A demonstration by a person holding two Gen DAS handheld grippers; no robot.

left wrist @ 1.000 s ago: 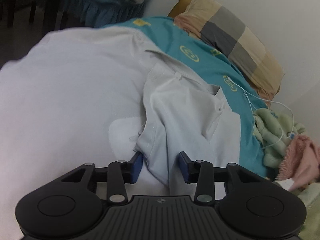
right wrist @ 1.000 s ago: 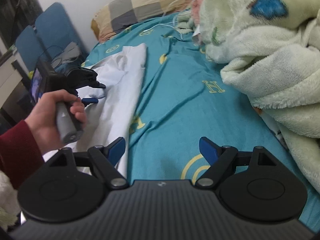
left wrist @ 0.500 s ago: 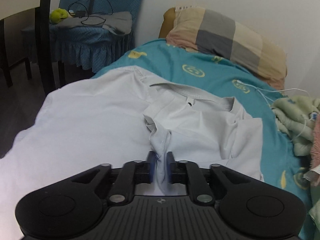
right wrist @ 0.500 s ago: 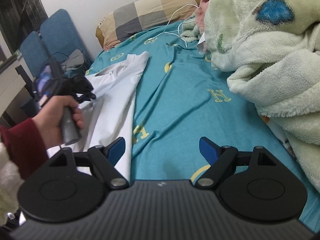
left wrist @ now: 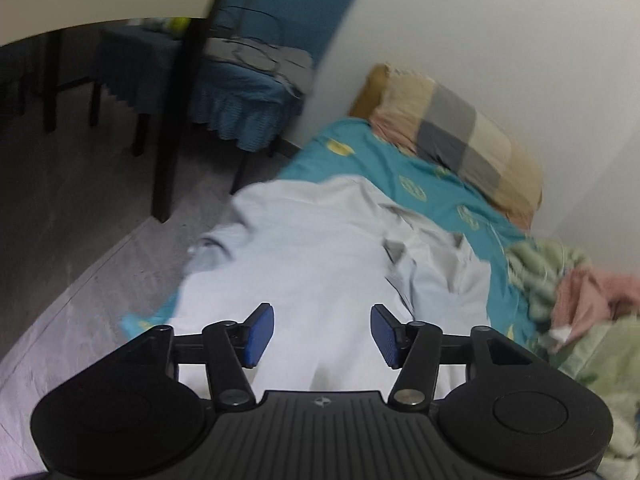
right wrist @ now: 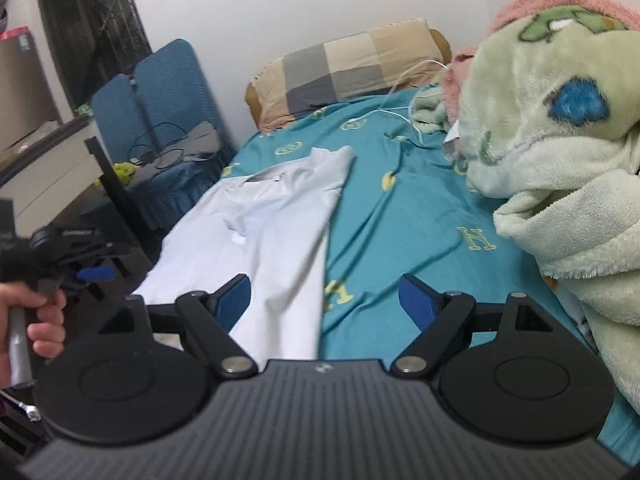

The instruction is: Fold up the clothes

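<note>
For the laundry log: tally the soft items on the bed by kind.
White shirt: 1
Checked pillow: 1
Green fleece blanket: 1
Pink fleece item: 1
Teal bedsheet: 1
Total: 5

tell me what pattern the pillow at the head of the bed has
The pillow has large checks in tan, grey and cream; the right wrist view shows it best.

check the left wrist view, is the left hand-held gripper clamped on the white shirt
No, the left hand-held gripper stands open, its blue pads apart over the white shirt.
</note>
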